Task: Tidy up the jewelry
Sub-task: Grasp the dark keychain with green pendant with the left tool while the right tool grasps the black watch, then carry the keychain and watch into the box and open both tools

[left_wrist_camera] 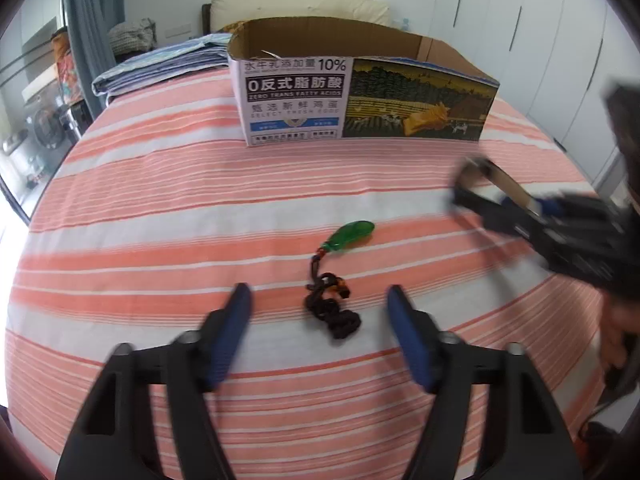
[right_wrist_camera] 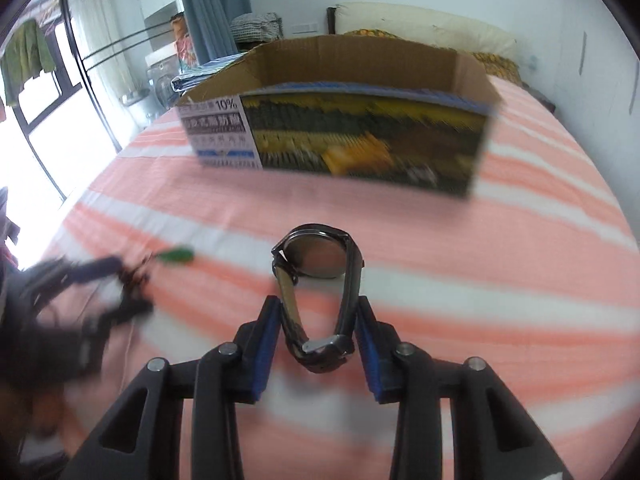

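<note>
A green pendant (left_wrist_camera: 351, 234) on a dark knotted cord (left_wrist_camera: 330, 308) lies on the striped bed cover. My left gripper (left_wrist_camera: 319, 298) is open, its blue pads either side of the cord, just above it. My right gripper (right_wrist_camera: 318, 308) is shut on a wristwatch (right_wrist_camera: 318, 260) with a dark metal band, held above the bed in front of the open cardboard box (right_wrist_camera: 340, 132). In the left wrist view the right gripper (left_wrist_camera: 466, 178) with the watch (left_wrist_camera: 486, 172) shows blurred at the right. The left gripper (right_wrist_camera: 132, 276) and pendant (right_wrist_camera: 178, 255) show blurred at the left of the right wrist view.
The open printed cardboard box (left_wrist_camera: 360, 100) stands at the far middle of the bed. Folded blue bedding (left_wrist_camera: 160, 64) and a pillow (left_wrist_camera: 300, 6) lie behind it. White wardrobe doors (left_wrist_camera: 540, 40) are on the right, a window and curtain on the left.
</note>
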Demonstrator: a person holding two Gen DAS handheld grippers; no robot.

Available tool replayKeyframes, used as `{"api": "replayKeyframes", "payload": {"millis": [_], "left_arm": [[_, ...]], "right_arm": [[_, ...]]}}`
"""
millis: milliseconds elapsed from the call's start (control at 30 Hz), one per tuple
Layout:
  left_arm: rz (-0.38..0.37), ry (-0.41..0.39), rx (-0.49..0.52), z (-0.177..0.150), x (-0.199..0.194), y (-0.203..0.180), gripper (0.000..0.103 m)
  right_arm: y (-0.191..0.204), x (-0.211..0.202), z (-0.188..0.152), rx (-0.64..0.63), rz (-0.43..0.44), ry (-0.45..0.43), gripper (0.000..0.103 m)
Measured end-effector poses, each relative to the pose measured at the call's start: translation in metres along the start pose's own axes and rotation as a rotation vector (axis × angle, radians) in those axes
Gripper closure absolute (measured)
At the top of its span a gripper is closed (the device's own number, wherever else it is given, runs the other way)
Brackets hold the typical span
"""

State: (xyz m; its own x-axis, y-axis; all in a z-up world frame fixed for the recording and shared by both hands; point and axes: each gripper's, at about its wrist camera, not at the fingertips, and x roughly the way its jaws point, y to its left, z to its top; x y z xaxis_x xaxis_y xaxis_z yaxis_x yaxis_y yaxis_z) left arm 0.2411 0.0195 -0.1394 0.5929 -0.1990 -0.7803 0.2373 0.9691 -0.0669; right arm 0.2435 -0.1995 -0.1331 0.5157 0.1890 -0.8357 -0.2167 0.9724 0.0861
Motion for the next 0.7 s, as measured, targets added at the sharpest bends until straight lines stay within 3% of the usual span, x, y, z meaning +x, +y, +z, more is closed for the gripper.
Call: {"api": "replayKeyframes", "payload": {"millis": [33,100,200,233,267,433,500,700], "left_arm": [[0.0,0.001,-0.004,0.001,0.0,0.001,0.051],[-0.007,0.005,-0.013,0.004,0.003,0.001,0.056],[0.012,0.016,0.017,0.007,0.004,-0.007,0.092],[-0.003,0.017,0.007,0.006,0.002,-0.007,0.093],[-0.013,0.014,-0.004,0.004,-0.001,-0.007,0.093],[-0.063,-0.029,-0.062,0.0,-0.026,-0.007,0.094],[-0.069,-0.048,-0.076,0.001,-0.035,-0.008,0.094],[-0.089,-0.084,-0.089,0.006,-0.057,-0.01,0.094]], "right_arm": [[-0.006,-0.011,-0.017,0.038,0.01,0.0,0.065],[-0.006,-0.015,-0.021,0.05,0.014,-0.001,0.065],[-0.01,-0.031,-0.032,0.076,0.013,-0.022,0.067],[-0.012,-0.037,-0.034,0.081,0.017,-0.032,0.085],[-0.016,-0.045,-0.035,0.099,0.031,-0.048,0.091],[-0.019,-0.05,-0.037,0.092,0.008,-0.061,0.093],[-0.027,-0.057,-0.041,0.12,0.036,-0.079,0.1],[-0.031,-0.074,-0.044,0.11,0.065,-0.092,0.101]]}}
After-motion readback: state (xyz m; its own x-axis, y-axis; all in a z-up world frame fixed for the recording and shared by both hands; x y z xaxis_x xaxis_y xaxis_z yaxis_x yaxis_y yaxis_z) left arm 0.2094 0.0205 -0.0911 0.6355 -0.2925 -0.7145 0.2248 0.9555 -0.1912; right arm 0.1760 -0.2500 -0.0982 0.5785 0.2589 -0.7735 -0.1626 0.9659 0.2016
